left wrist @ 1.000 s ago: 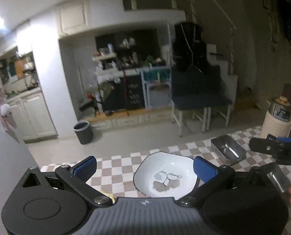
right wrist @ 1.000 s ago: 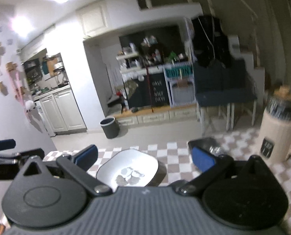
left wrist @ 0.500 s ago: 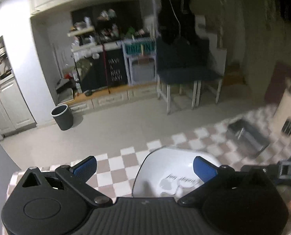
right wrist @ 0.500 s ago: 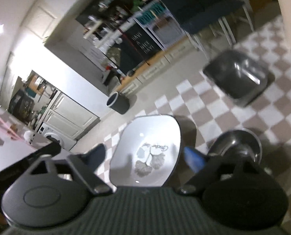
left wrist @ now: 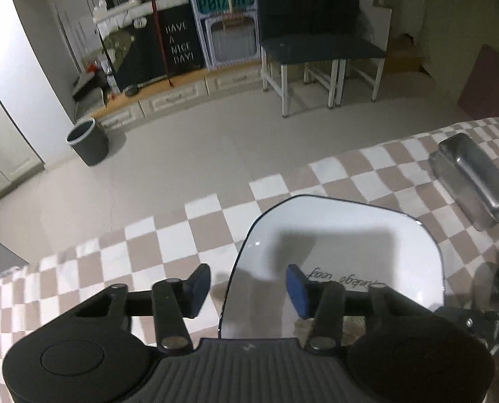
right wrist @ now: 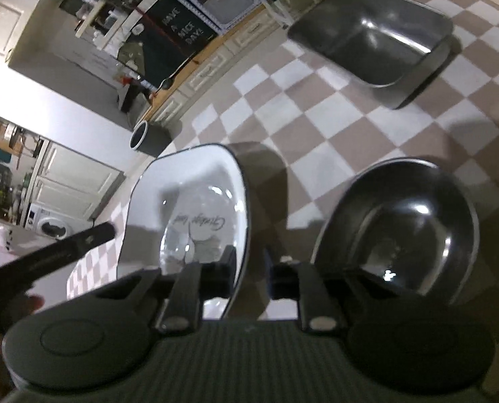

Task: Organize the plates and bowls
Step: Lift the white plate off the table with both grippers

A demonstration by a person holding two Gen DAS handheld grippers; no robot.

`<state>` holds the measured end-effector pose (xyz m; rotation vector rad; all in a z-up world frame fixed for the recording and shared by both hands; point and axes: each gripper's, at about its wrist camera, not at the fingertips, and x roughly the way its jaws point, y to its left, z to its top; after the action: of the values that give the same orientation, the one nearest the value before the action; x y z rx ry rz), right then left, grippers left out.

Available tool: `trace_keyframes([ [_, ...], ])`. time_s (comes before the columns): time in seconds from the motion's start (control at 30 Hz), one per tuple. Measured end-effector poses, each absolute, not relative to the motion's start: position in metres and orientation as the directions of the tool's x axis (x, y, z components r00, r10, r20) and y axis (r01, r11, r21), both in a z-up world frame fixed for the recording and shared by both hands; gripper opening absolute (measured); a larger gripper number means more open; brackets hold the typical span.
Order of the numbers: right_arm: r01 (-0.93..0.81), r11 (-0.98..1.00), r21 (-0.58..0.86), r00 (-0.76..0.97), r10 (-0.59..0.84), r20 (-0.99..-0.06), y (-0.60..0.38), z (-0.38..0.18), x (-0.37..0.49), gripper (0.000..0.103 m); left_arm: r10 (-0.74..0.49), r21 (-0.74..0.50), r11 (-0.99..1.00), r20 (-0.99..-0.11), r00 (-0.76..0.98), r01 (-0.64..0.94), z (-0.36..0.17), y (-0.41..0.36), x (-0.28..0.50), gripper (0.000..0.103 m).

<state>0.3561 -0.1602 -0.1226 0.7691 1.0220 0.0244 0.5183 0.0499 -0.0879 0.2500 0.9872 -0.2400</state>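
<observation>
Our left gripper (left wrist: pixel 248 288) straddles the near-left rim of the white square ceramic plate with dark edging (left wrist: pixel 343 235), jaws narrowed but not gripping. Our right gripper (right wrist: pixel 249 270) pinches its right rim: glossy, slippery, breakable, rims only.

left gripper (left wrist: pixel 248 288) | black body, blue pads, ribbed grey base | right gripper (right wrist: pixel 249 265) likely same

Both grippers' jaws narrowed astride white plate (left wrist: pixel 343 235) rim.
</observation>
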Motion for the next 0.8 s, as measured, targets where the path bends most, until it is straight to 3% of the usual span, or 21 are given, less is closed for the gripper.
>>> trace_keyframes([
  [0.13,0.301,0.775,0.556,0.533,0.347,-0.772,-0.150,-0.119,0.359,0.015,-0.074,0.087,0.955,-0.857,0.510,0.284,-0.102,0.054,0.528,0.020],
  [0.27,0.250,0.820,0.515,0.533,0.327,-0.781,-0.142,-0.122,0.369,0.011,-0.068,0.090,0.957,-0.856,0.513,0.276,-0.109,0.060,0.532,0.010],
  [0.57,0.195,0.865,0.462,0.558,0.290,-0.777,-0.148,-0.118,0.408,0.007,-0.088,0.058,0.960,-0.865,0.494,0.273,-0.115,0.071,0.524,0.012],
  [0.8,0.153,0.888,0.434,0.542,0.291,-0.788,-0.149,-0.118,0.439,0.008,-0.140,-0.034,0.976,-0.859,0.492,0.217,-0.123,0.083,0.530,0.017],
])
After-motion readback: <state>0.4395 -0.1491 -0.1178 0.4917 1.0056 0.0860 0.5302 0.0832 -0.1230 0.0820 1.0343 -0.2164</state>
